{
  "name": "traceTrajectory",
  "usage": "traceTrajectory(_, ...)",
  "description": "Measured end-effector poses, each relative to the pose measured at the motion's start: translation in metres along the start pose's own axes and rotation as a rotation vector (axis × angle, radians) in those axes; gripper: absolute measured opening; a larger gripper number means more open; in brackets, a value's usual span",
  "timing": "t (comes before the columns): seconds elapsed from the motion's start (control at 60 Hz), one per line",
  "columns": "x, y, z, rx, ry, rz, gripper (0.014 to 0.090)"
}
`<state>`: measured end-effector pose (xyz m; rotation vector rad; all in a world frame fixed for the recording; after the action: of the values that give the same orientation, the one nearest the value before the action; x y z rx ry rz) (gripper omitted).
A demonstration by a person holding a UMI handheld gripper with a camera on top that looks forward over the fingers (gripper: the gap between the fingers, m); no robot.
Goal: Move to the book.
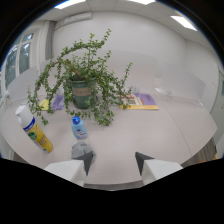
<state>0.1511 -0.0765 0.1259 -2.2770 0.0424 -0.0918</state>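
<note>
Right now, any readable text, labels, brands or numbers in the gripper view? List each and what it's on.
None can be read.
Yellow spray bottle with white cap: blue band on its label, print too blurred.
Small blue bottle: pale label, nothing legible.
Purple-and-yellow book beyond the green potted plant: cover markings too small.
Second purple-and-yellow book behind the leaves: mostly hidden.
The gripper is open, empty.

Plant [82, 75] mid-table; book [141, 101] right behind; bottles [78, 128] in front.

White desk [150, 135] carries: potted plant [82, 80], spray bottle [34, 131] lying down, small blue bottle [78, 128], grey crumpled thing [80, 148], book [140, 101], purple booklet [56, 103].
</note>
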Motion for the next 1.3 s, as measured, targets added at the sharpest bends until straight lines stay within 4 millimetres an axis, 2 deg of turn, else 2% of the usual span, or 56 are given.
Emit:
traceTrajectory(0.283,0.012,0.004,-0.007,0.013,0.025,-0.004,0.0842)
traceTrajectory(0.45,0.037,0.013,-0.010,0.000,0.077,0.006,0.0841)
traceTrajectory(0.633,0.076,0.018,0.004,-0.030,0.134,0.025,0.0840)
traceTrajectory(0.8,0.113,0.002,0.047,-0.037,0.126,0.034,0.0844)
traceTrajectory(1.05,0.169,-0.046,0.128,-0.037,0.072,-0.001,0.0844)
traceTrajectory(1.3,0.198,-0.089,0.209,-0.047,0.026,-0.025,0.0843)
